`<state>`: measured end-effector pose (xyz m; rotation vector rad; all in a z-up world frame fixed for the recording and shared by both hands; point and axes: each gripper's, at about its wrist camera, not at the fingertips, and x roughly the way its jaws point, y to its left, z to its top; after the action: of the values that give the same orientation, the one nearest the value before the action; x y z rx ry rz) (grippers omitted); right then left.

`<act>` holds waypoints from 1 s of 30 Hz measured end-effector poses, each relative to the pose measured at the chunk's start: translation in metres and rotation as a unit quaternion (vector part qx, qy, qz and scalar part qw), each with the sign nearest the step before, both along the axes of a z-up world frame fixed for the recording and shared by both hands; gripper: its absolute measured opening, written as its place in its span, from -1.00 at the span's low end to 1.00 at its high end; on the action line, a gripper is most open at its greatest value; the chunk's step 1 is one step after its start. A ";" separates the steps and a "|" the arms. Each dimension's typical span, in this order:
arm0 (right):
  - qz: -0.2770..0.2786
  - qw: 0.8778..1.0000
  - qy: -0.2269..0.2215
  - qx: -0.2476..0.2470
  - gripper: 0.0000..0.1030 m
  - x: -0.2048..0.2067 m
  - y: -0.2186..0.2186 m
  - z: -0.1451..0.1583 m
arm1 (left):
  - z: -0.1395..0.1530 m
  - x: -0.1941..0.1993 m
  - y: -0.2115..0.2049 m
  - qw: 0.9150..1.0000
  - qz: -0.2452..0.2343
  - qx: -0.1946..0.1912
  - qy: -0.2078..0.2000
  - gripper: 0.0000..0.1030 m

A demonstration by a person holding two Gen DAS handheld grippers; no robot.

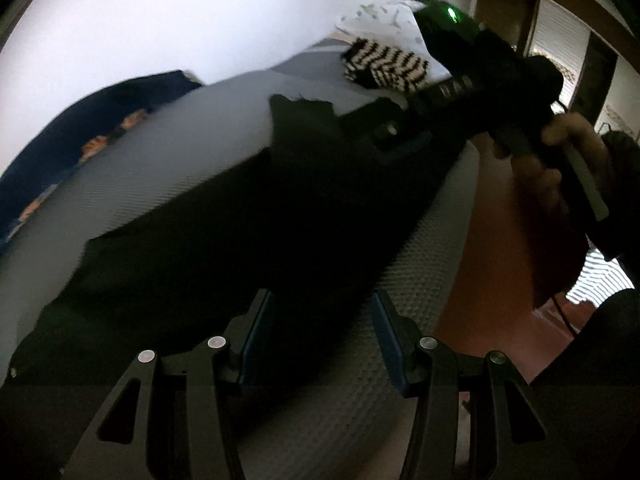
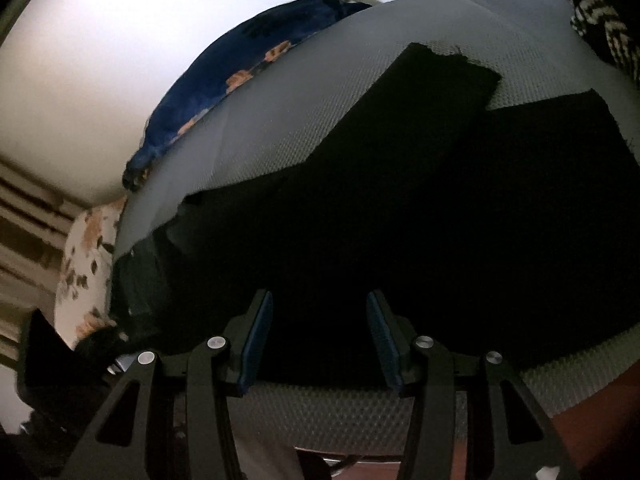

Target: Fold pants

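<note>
Black pants (image 1: 240, 216) lie spread flat on a grey textured mattress (image 1: 160, 168). In the right wrist view the pants (image 2: 400, 208) show both leg ends pointing away, one leg (image 2: 432, 84) reaching further. My left gripper (image 1: 320, 320) is open and empty just above the near edge of the pants. My right gripper (image 2: 318, 320) is open and empty over the near edge of the pants. The right gripper body (image 1: 480, 80) shows in the left wrist view, held by a hand over the far leg ends.
A black-and-white striped garment (image 1: 384, 66) lies beyond the pants. A blue floral blanket (image 2: 240, 68) lies along the mattress's far side by the white wall. The mattress edge (image 2: 560, 372) drops to a reddish floor (image 1: 500, 260) on the right.
</note>
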<state>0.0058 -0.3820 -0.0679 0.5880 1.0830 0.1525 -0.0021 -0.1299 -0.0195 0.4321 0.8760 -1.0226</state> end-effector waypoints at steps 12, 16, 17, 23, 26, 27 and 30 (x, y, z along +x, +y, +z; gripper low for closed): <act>0.027 0.994 0.037 0.099 -0.09 -0.011 0.012 -0.035 | -0.027 0.004 -0.028 1.000 -0.005 0.027 0.005 -0.01; 0.039 0.992 0.047 0.111 -0.31 -0.004 0.030 -0.044 | -0.031 0.008 -0.029 0.999 0.001 0.030 0.012 -0.01; 0.043 0.991 0.049 0.113 -0.54 -0.001 0.033 -0.046 | -0.032 0.010 -0.029 0.999 0.002 0.031 0.013 -0.01; 0.033 0.989 0.037 0.138 -0.85 0.005 0.031 -0.034 | -0.031 0.014 -0.029 0.999 0.011 0.025 0.016 -0.01; 0.022 0.987 0.028 0.155 -0.86 0.007 0.028 -0.024 | -0.032 0.014 -0.031 0.999 0.014 0.025 0.014 -0.01; 0.024 0.987 0.024 0.154 -0.86 0.007 0.028 -0.021 | -0.032 0.014 -0.033 0.999 0.014 0.025 0.015 -0.01; 0.023 0.987 0.022 0.158 -0.86 0.009 0.029 -0.019 | -0.030 0.012 -0.038 1.000 0.014 0.014 0.010 -0.02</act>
<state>0.0145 -0.3526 -0.0864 0.8539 1.1241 0.3568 0.0101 -0.1682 -0.0495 0.4332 0.9134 -0.9911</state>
